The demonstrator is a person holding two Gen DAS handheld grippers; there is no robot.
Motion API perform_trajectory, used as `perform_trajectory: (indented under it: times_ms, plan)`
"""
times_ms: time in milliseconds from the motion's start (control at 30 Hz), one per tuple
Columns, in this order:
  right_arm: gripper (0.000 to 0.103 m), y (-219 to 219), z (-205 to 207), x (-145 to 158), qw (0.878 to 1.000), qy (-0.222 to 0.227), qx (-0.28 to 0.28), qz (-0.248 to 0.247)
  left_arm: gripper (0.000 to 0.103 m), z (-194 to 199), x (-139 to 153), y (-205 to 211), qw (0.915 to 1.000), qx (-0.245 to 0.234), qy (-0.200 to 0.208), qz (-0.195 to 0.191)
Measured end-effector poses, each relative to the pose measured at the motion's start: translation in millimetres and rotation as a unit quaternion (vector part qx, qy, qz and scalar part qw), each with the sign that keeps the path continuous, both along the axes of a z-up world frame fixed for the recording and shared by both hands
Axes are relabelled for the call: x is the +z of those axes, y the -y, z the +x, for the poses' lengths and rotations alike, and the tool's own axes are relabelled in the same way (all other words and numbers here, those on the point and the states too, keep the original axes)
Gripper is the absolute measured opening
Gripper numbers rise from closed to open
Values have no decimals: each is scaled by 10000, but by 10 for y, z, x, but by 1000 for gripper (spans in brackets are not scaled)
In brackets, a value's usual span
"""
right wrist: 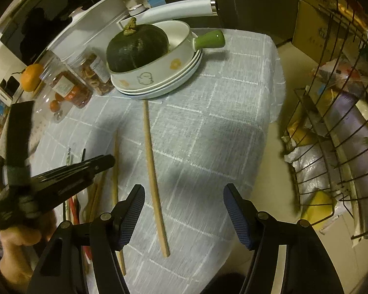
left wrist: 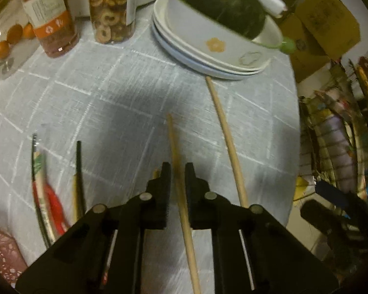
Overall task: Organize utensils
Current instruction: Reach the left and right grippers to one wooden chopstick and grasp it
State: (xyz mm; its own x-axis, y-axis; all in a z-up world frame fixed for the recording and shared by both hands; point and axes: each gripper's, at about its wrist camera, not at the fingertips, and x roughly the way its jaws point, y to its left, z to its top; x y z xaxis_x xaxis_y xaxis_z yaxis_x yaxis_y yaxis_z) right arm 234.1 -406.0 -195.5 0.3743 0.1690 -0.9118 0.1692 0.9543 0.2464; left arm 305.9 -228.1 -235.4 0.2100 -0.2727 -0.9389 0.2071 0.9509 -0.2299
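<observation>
Two long wooden chopsticks lie on the grey checked tablecloth point(left wrist: 125, 93). My left gripper point(left wrist: 178, 169) has its jaws close around one wooden chopstick point(left wrist: 181, 203), which also shows in the right wrist view point(right wrist: 115, 171). The second wooden chopstick point(left wrist: 229, 142) lies to its right, also in the right wrist view point(right wrist: 153, 178), its far tip at the plates. My right gripper point(right wrist: 184, 196) is open and empty, just right of that chopstick. More utensils lie at the left: dark chopsticks point(left wrist: 79, 178) and a red-handled piece point(left wrist: 52, 205).
A stack of white plates point(left wrist: 184, 56) holds a handled bowl point(right wrist: 174, 61) with a dark green squash point(right wrist: 137, 46). Jars point(left wrist: 110, 7) and oranges point(left wrist: 14, 34) stand at the back left. The table edge point(right wrist: 269, 127) drops off at the right, beside a wire basket point(right wrist: 331, 147).
</observation>
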Motion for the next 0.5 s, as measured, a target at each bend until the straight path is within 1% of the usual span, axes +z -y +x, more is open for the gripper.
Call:
perform_trajectory:
  times_ms: [67,200,333,433,500]
  plan:
    - [68,11,17,-23,10000,10,-2,4,9,7,-43,-7,10000,49,-12,43]
    - [68,-2,66,-64,10000,11,15,37,7,-26,11,-62,9999,44,66,63]
    - [66,-80,128,-81,9998,102,174,6,7,-203,214,-198,9995,-64,291,-52]
    - [50,-192,241,-116,9993,116,331,-126,7,-410,494,-438,9981,-221,552,-135]
    - [44,-248,329,-138,9990,127,388,-196,7,-511,651,-591,9970,-296,685,-225]
